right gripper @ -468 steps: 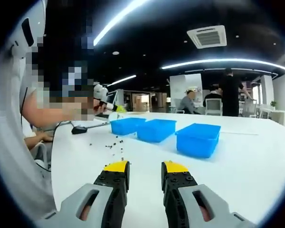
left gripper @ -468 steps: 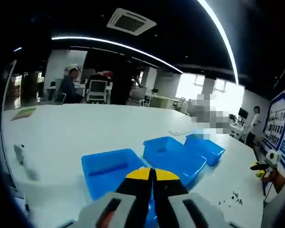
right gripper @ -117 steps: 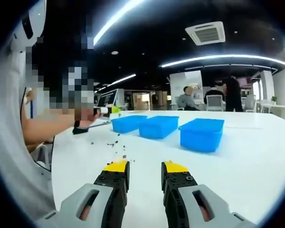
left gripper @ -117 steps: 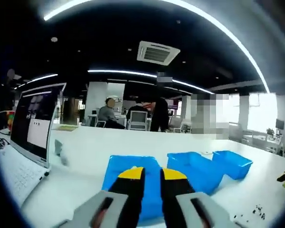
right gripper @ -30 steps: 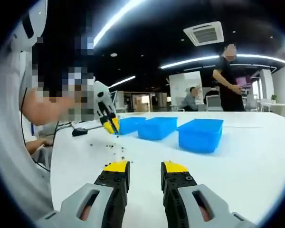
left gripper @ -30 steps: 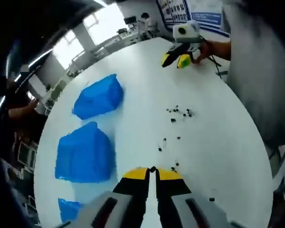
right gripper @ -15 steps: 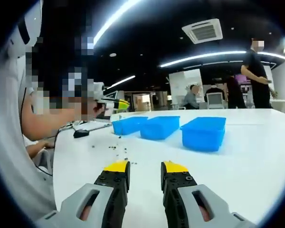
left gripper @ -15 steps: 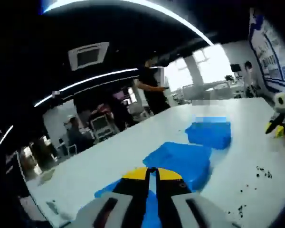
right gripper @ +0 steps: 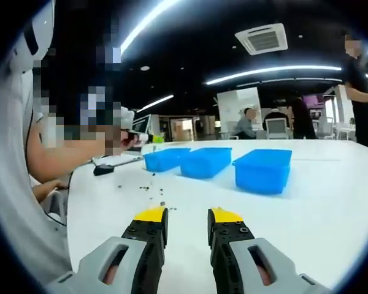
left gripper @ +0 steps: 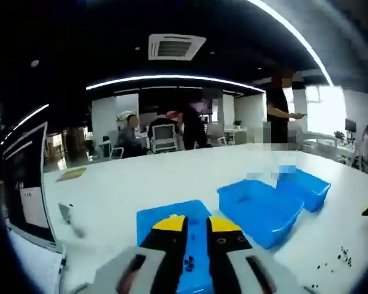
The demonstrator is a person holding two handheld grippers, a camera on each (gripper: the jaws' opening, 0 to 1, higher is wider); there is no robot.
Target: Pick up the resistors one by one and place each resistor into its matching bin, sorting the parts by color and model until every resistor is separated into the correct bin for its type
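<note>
White table (right gripper: 331, 202) with three blue bins (right gripper: 262, 169), scattered resistors (right gripper: 148, 189).

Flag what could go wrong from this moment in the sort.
The left gripper hangs open over the nearest blue bin; a released part might bounce out. The loose resistors lie scattered near the table edge, so a careless pick could knock some off. The bins look identical, inviting a mis-sort.

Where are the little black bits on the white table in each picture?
Left gripper view: the loose resistors lie low on the right, right of the blue bins.
Right gripper view: they lie left of middle, in front of the bins, above the left jaw.
Shared landmark: the row of three blue bins.
</note>
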